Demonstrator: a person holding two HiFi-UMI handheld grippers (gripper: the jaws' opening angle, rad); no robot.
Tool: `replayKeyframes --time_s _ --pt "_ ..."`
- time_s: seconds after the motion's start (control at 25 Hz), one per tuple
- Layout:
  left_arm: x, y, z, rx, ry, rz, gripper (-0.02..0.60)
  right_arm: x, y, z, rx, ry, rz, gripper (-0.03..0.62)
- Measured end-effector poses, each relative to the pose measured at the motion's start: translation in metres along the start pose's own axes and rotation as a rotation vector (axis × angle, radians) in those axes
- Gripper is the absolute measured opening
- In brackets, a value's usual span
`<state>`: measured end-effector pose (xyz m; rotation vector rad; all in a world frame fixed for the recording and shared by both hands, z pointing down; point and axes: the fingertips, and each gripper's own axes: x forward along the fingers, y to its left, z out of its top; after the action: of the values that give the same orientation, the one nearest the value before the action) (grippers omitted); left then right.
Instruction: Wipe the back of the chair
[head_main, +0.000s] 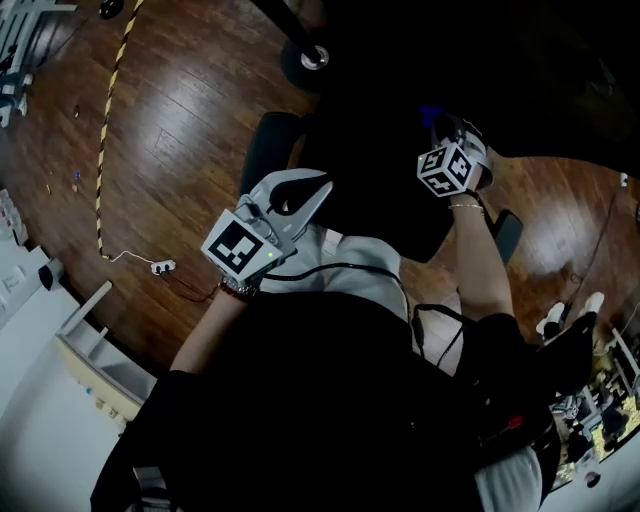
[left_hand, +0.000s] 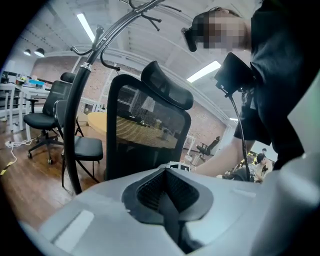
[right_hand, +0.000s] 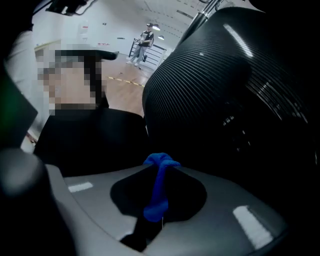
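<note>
Now, head view: my left tool (head_main: 305, 195) sits beside the black chair (head_main: 370, 190), right tool (head_main: 445, 130) over it with a blue cloth (head_main: 430, 112) | left gripper view: tool clenched on nothing — chair back upright ahead, apart | right gripper view: tool grasping the cloth — ribbed chair surface close ahead

Can't see most of the blue cloth (right_hand: 158, 192): pinched inside the closed right gripper (right_hand: 160, 166), only a knot poking out at 12 o'clock. Loses the chair (right_hand: 215, 75) past the frame edge from 12 to 3 o'clock. From the head view, can't separate chair from the dark around it. Hides the chair's lower part behind the left gripper (left_hand: 167, 172) in its own view. Too small to read: person (right_hand: 145, 42) at 12 o'clock.
</note>
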<state>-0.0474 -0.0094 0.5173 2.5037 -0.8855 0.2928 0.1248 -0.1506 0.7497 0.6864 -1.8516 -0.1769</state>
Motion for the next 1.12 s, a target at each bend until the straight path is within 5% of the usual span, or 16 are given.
replayKeyframes --time_s 0.32,0.6,0.84,1.12 --pt "-0.057 0.063 0.008 0.067 0.003 -0.002 0.005 0.044 0.041 0.111 0.020 -0.116 0.011 0.033" --pt "-0.112 0.089 0.009 0.047 0.012 0.054 0.005 0.053 0.066 0.214 0.064 -0.252 0.003 0.034" --pt "-0.140 0.068 0.008 0.073 0.004 0.032 0.005 -0.042 0.033 0.279 0.230 -0.495 -0.104 0.033" --pt "-0.118 0.025 0.052 0.160 -0.113 -0.079 0.005 -0.205 -0.030 0.244 0.412 -0.649 -0.265 0.034"
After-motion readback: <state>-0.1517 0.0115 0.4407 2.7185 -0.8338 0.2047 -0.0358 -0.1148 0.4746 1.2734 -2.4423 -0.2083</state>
